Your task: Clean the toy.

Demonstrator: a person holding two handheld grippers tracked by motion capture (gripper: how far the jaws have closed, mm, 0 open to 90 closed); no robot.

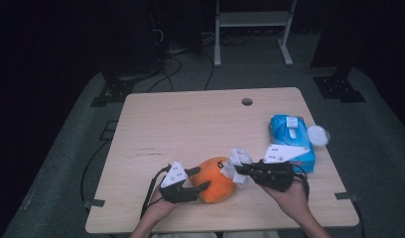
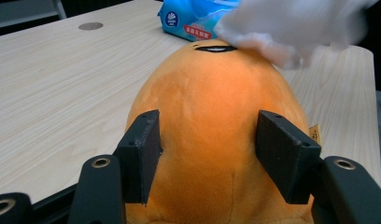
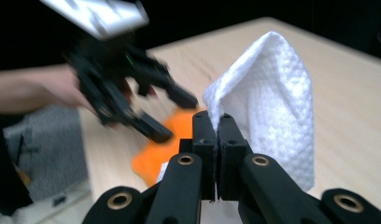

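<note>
**Wipe pressed to an orange plush toy on a pale table**

The room around is dark: black drapes or walls, a grey floor with cables running across it, and the legs of a white rack [image 1: 252, 29] at the far end. In the middle stands a light wooden table [image 1: 190, 124] with a round cable hole [image 1: 247, 101] near its far edge. Toward the right side lies a blue pack of wipes [image 1: 290, 136], and a small round white lid [image 1: 318, 135] sits just beside it at the table's rim.

Near the front edge rests the orange plush toy [image 1: 216, 178]. The left gripper [image 1: 198, 179] has its jaws apart, one on each side of the toy's rounded body; in the left gripper view the pads flank the orange fabric [image 2: 212, 121] closely, but whether they press into it is hard to judge. The right gripper [image 1: 240, 170] has its jaws together, clamped on a fold of a white wipe [image 3: 272, 102], which touches the top of the toy beside a black stitched mark [image 2: 215, 48].

The person's forearms are cut off at the bottom of the high view. In the right gripper view the other gripper is blurred, and the toy is mostly hidden behind the jaws. The print on the pack is too small to read.
</note>
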